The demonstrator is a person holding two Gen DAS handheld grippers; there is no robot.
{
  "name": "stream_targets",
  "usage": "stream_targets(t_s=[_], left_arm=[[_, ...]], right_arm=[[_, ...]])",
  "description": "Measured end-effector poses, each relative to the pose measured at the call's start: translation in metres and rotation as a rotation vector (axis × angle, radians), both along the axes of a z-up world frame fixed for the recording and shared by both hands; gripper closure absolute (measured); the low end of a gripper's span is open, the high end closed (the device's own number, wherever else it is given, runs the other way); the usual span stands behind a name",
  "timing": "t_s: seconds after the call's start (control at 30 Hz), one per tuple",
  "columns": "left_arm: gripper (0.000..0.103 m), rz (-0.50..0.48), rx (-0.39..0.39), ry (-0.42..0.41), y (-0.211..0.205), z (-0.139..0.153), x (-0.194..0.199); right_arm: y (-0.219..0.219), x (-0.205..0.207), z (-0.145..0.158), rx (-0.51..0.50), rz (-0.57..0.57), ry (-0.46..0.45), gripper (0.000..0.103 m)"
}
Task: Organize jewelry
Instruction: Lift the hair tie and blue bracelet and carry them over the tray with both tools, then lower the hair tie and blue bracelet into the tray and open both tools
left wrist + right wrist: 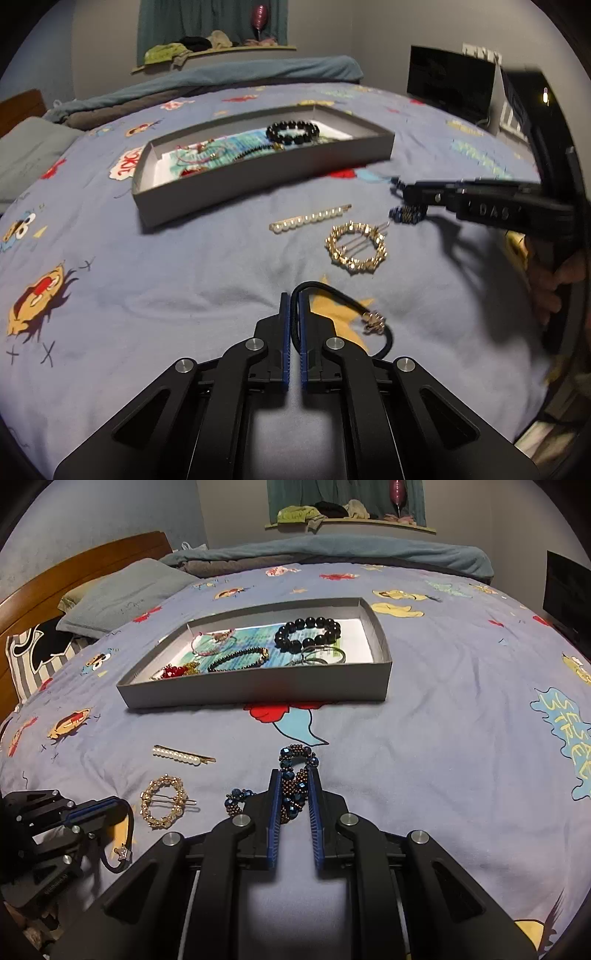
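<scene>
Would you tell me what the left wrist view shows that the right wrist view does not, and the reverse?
Only the left wrist view shows the person's hand on the right gripper.

Only the right wrist view shows the wooden headboard and red beaded piece in the tray.

Both show the grey tray, pearl clip, gold ring clip, black hair tie in the left gripper, and blue beaded bracelet.

- Tray (258, 690) sitting on bed (443, 757), bracelets (308, 633) lying in it.
- Pearl clip (181, 756) lying before tray.
- Round clip (162, 801) lying nearer, just beside pearl clip.
</scene>
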State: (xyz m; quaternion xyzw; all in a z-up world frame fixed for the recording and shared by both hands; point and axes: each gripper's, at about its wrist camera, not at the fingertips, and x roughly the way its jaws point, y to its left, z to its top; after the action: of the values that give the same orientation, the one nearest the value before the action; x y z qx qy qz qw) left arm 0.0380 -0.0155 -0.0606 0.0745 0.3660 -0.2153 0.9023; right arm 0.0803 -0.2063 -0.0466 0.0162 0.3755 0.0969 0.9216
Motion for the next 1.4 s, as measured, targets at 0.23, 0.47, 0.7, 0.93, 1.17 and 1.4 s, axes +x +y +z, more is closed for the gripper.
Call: stream_targets(t_s=[0.23,0.47,0.7,0.93,1.17,1.4], left_arm=[[0.099,0.017,-0.06,-0.073,0.018,0.031,-0.008],[0.099,0.02,-0.074,-0.119,0.029,0.054,-0.004],[0.099,0.043,-0.089,-0.168,0.041,0.082,0.022],[0.099,0.079,-0.105,-0.154,0.054,0.095,0.065],[0.099,0.125,-0.103,-0.122,0.062,0.094,0.11],[0.099,0.156,-0.071,-0.069,0.062,0.074,0.156]], right_arm=[[-0.006,-0.011,0.017,0.015,0.015,-0.07,0.089],[-0.007,-0.016,0.033,0.01,0.028,-0.117,0.089],[-0.007,-0.006,0.056,-0.012,0.037,-0.166,0.089],[0.0,0.022,0.084,-0.036,0.053,-0.222,0.089],[0.024,0.057,0.082,-0.021,0.095,-0.206,0.089],[0.055,0.089,0.055,-0.029,0.136,-0.152,0.089]])
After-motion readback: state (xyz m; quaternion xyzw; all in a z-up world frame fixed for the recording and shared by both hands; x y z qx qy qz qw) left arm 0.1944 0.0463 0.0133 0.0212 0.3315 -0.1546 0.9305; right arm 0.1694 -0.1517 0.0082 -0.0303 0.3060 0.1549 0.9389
